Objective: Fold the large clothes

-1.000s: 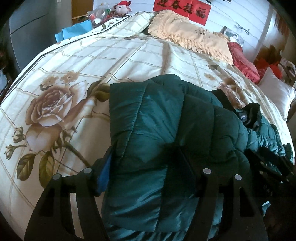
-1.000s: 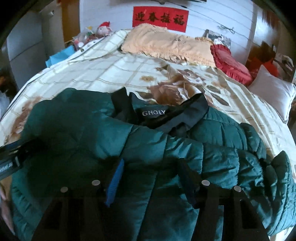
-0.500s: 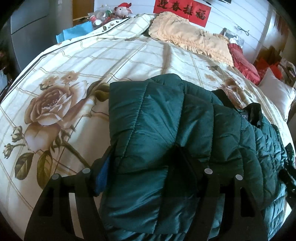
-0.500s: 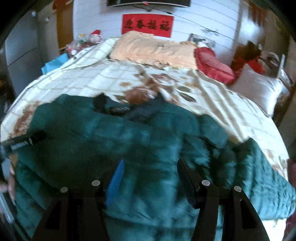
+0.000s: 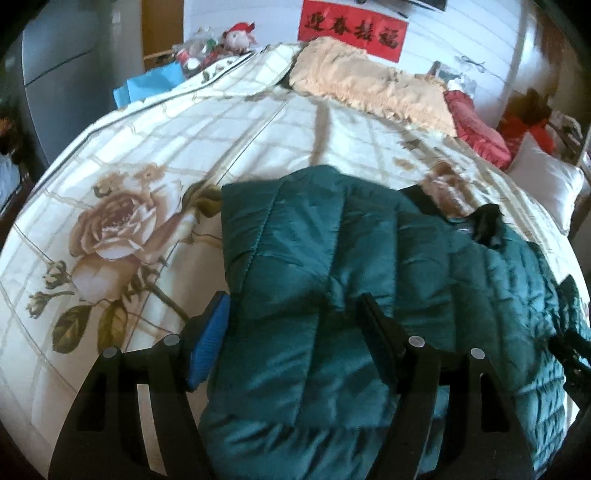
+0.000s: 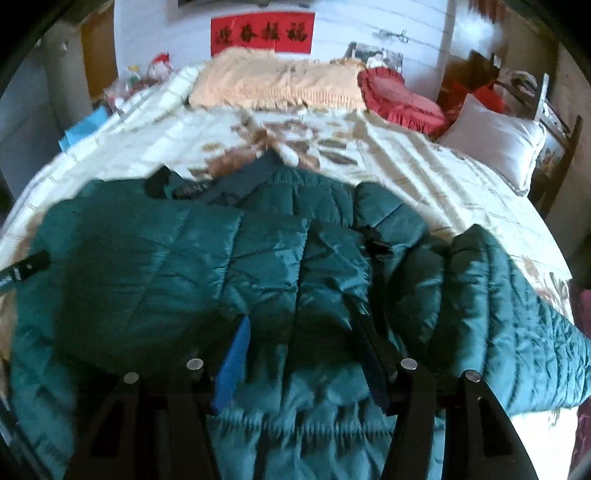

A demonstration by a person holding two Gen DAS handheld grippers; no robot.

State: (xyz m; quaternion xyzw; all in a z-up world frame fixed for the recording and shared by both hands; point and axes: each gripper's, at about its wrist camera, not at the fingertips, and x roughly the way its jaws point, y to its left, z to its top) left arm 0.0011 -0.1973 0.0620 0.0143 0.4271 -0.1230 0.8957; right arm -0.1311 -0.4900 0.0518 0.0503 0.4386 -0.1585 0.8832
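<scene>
A dark green quilted puffer jacket point(image 5: 332, 280) lies on a floral bedspread point(image 5: 155, 155), its left side folded over the body. Its black collar point(image 5: 487, 221) points toward the pillows. My left gripper point(image 5: 291, 306) is open above the jacket's folded left part, holding nothing. In the right wrist view the jacket point(image 6: 207, 266) fills the foreground, its collar point(image 6: 236, 181) at the far side and a sleeve point(image 6: 517, 295) spread to the right. My right gripper point(image 6: 299, 328) is open above the jacket's middle, holding nothing.
A peach pillow point(image 5: 369, 85), a red pillow point(image 5: 476, 125) and a white pillow point(image 5: 546, 181) lie at the head of the bed. A red banner point(image 6: 262, 35) hangs on the wall. Toys and a blue item point(image 5: 151, 83) sit at the far left edge.
Both grippers have pulled back and up from the jacket. The right view has shifted right, and the right sleeve now shows spread out on the bed.
</scene>
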